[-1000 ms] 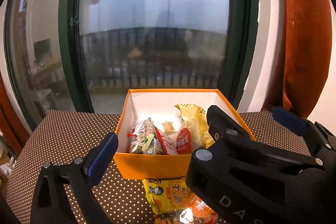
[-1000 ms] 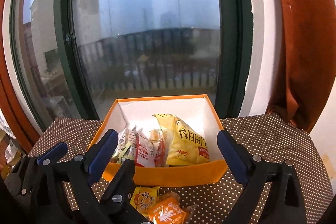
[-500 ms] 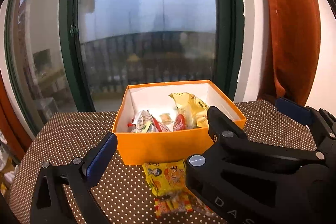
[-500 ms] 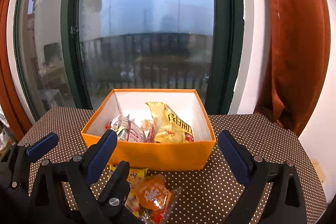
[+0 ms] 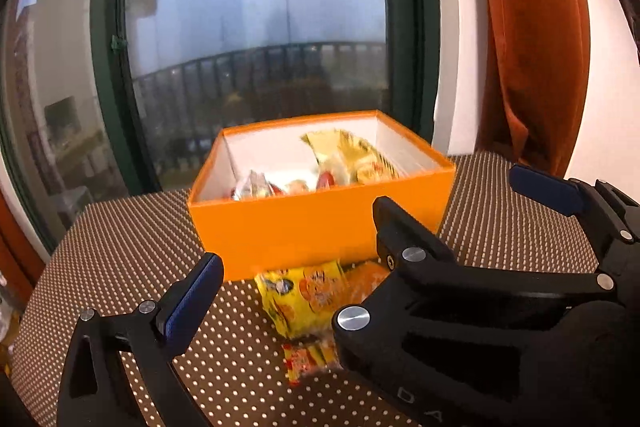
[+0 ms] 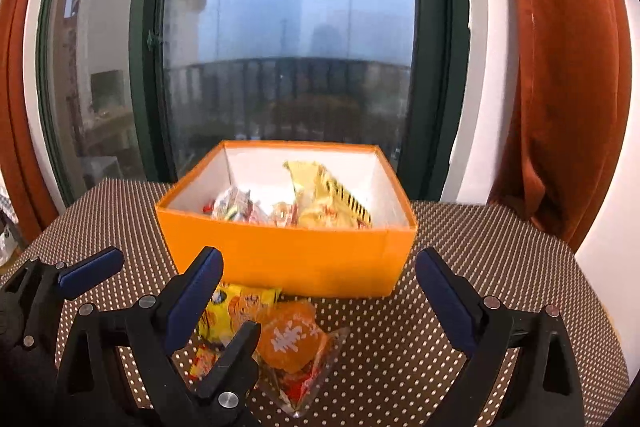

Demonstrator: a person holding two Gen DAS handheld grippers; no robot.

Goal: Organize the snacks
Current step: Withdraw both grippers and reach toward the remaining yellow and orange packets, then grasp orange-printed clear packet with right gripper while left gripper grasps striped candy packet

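Note:
An orange box [image 5: 304, 231] with white inside walls stands on the dotted table and holds several snack packs, among them a tall yellow bag [image 5: 352, 157]. It shows in the right wrist view [image 6: 288, 255] too. In front of it lie a yellow snack pack [image 5: 304, 297] and a clear pack with an orange jelly [image 6: 294, 339]. My left gripper [image 5: 296, 281] is open just above and short of the yellow pack. My right gripper [image 6: 320, 291] is open, its fingers either side of the loose packs, holding nothing.
The brown tablecloth with white dots [image 6: 460, 239] covers a round table. A tall green-framed window [image 6: 288, 39] stands right behind the box. Rust-coloured curtains [image 6: 568, 67] hang at the right, and another at the far left [image 6: 16, 67].
Both grippers have dropped lower and pulled back toward the near edge, so the box sits higher and is seen more from the side. Both stay open; the packs have not moved.

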